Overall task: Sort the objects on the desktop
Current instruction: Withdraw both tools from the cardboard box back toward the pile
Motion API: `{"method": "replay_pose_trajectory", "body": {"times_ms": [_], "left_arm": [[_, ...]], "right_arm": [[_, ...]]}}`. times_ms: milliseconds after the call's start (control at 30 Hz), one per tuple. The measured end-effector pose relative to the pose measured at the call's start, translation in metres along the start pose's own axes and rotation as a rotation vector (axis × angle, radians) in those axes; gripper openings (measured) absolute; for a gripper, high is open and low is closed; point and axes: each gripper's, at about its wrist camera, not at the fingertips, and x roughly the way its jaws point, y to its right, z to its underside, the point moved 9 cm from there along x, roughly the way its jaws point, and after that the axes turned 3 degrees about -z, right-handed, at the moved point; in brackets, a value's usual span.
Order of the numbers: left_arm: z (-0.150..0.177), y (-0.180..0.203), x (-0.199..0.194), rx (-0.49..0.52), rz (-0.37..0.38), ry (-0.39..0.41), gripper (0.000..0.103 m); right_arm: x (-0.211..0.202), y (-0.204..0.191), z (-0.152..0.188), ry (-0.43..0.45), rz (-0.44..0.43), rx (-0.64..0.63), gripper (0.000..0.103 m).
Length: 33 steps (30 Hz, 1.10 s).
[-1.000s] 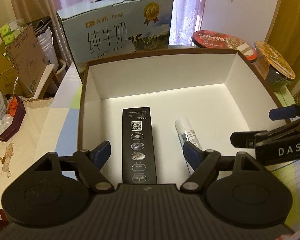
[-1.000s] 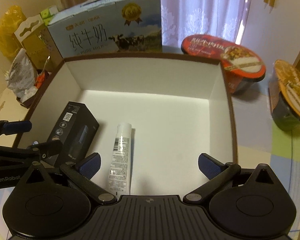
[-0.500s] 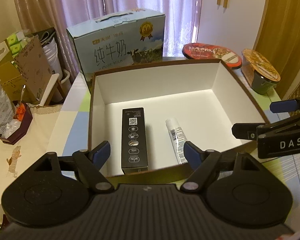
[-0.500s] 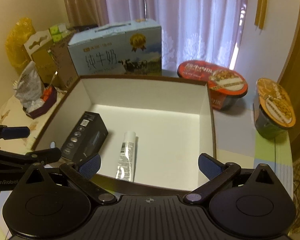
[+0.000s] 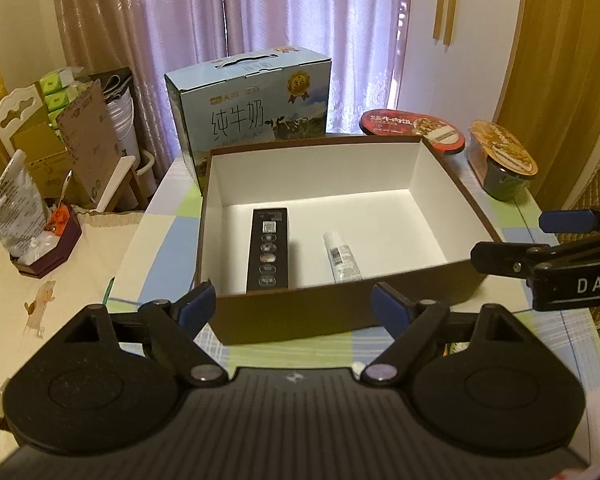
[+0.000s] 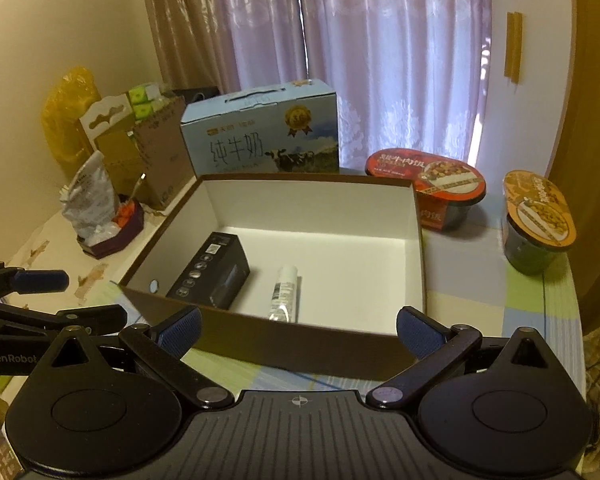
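Note:
A brown open box [image 5: 340, 308] with a white inside stands on the table; it also shows in the right wrist view [image 6: 300, 344]. Inside lie a black carton [image 5: 268, 250] [image 6: 210, 274] on the left and a white tube [image 5: 342, 258] [image 6: 285, 292] beside it, apart. My left gripper [image 5: 294, 304] is open and empty, in front of the box's near wall. My right gripper [image 6: 298, 328] is open and empty, also in front of the near wall. Each gripper shows at the edge of the other's view.
A blue milk carton case [image 5: 252, 108] stands behind the box. A red-lidded food bowl [image 6: 428, 178] and an orange-lidded cup [image 6: 540, 216] stand at the back right. A dark tray with a bag [image 5: 40, 240] and cardboard clutter [image 5: 80, 136] sit on the left.
Both grippers have pulled back and up from over the box to in front of its near wall. Both stay open. The carton and the tube have not moved.

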Motion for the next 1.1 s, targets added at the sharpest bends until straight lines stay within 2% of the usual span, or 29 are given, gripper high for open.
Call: {"method": "replay_pose_trajectory", "body": {"times_ms": [600, 1100], "left_arm": [[0.039, 0.016, -0.055, -0.022, -0.017, 0.028, 0.085], [0.105, 0.04, -0.054, 0.011, 0.007, -0.099, 0.086]], "right_arm": [[-0.053, 0.002, 0.052, 0.027, -0.004, -0.015, 0.101], [-0.059, 0.002, 0.103, -0.052, -0.012, -0.015, 0.101]]}}
